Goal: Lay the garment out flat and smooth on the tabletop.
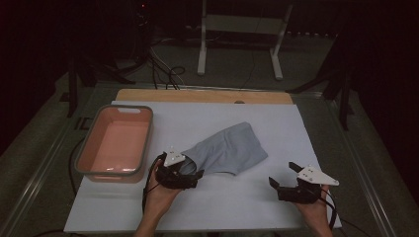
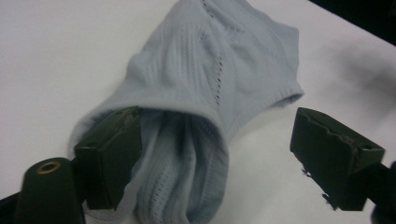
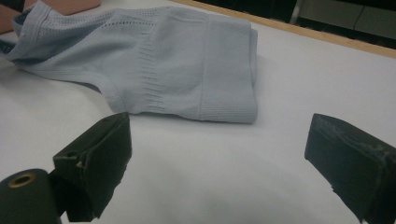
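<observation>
Left of the garment (image 1: 227, 150), pink basin (image 1: 118, 143)

You viewed the table (image 1: 276, 207) from above, facing forward; both gripper cameras looked closely at the shared pale-blue garment (image 2: 210, 79).

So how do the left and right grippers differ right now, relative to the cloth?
The left gripper straddles the bunched end of the light blue cloth, one jaw against the fabric; the right gripper sits apart on the bare white sheet, nothing between its jaws. Both stand open.
</observation>
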